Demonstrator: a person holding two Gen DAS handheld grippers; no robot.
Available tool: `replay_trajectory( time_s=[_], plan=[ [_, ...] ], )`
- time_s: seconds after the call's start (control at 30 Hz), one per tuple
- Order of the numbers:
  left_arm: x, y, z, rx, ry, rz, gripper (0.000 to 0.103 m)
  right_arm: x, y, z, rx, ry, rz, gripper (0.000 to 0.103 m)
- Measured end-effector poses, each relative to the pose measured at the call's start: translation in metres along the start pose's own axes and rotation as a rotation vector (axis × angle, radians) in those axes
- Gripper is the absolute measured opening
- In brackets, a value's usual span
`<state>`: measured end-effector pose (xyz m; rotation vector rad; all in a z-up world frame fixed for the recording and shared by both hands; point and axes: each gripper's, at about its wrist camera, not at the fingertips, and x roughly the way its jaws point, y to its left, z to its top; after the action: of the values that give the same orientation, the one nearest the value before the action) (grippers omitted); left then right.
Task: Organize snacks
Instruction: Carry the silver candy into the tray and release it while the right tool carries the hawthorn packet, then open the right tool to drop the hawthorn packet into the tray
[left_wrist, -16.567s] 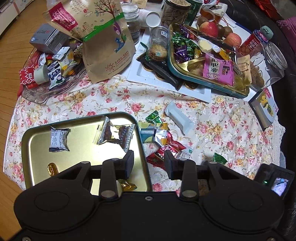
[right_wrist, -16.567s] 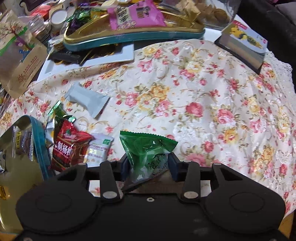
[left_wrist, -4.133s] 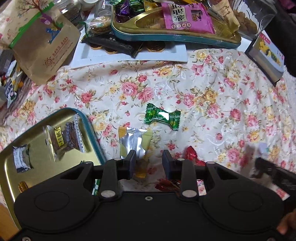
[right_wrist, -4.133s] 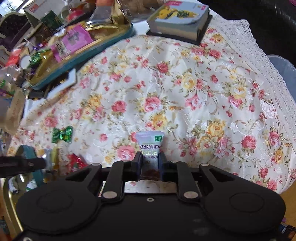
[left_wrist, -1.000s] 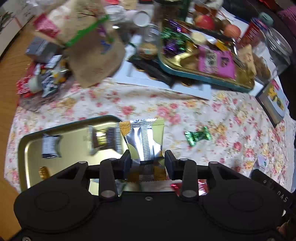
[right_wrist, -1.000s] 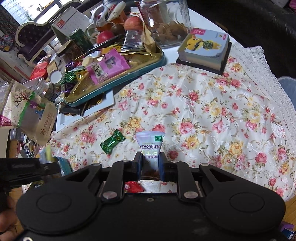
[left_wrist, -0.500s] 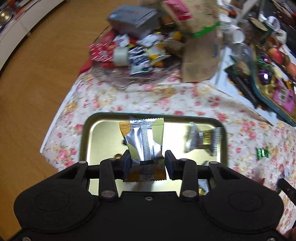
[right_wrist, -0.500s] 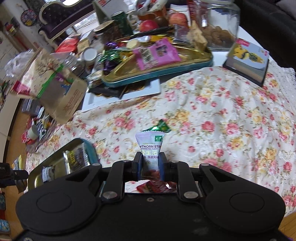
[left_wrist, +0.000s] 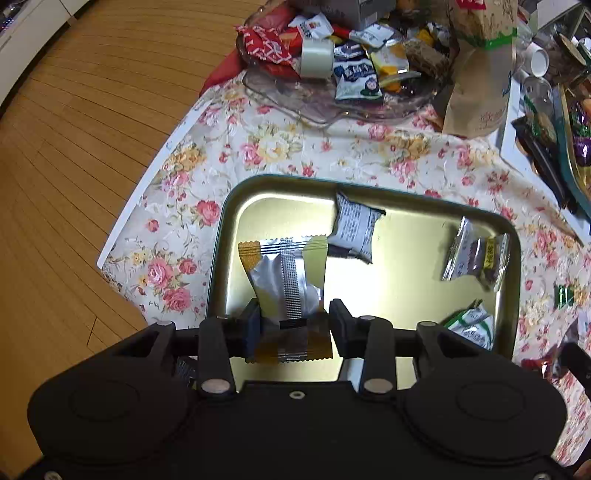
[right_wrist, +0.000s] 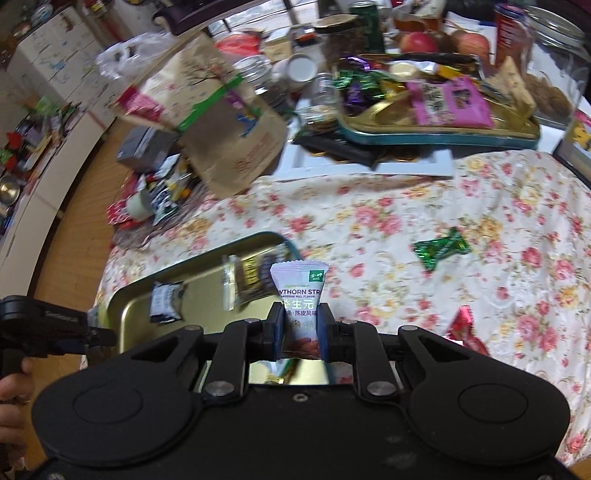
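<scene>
A silver-and-gold foil snack packet is seen between the fingers of the left gripper, directly above the floor of the gold tray. The packet's long axis runs straight out along the fingers, its crimped far end pointing toward the tray's far rim. The jaws are opening: the finger on the picture's left touches the wrapper, while a gap shows at the other finger — whether any grip remains cannot be told. Since the gripper points straight down, the packet lies below the fingers, with tray floor beneath it; a drop from here is judged likely to land inside the rim, beside the white printed packet.

Further out on the tray, a clear-wrapped dark snack lies near the right rim and a green-and-white packet near the near right corner.

The right gripper is clamped tightly on a pale hawthorn-strip packet, held upright with its long axis along the fingers. It is angled down toward the tray's right edge (the tray is seen to the left of and below this packet), so the left hand is the nearer to release.

On the floral cloth a green twist candy and a red wrapper are not yet collected.
</scene>
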<state>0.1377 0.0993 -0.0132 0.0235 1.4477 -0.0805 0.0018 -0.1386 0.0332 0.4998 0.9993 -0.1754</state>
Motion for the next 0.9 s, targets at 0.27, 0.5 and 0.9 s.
replay_trajectory(
  time_s=[0.27, 0.5, 0.9],
  plan=[
    [-0.002, 0.007, 0.001, -0.015, -0.03, 0.007, 0.053, 0.0, 0.036, -0.006, -0.067, 0.011, 0.068, 0.02],
    [0.002, 0.006, 0.001, -0.034, -0.003, -0.009, 0.053, 0.003, 0.052, -0.011, -0.114, 0.026, 0.12, 0.021],
    [-0.002, -0.013, -0.002, 0.02, -0.003, -0.021, 0.053, 0.004, 0.058, -0.015, -0.141, 0.036, 0.147, 0.028]
  ],
)
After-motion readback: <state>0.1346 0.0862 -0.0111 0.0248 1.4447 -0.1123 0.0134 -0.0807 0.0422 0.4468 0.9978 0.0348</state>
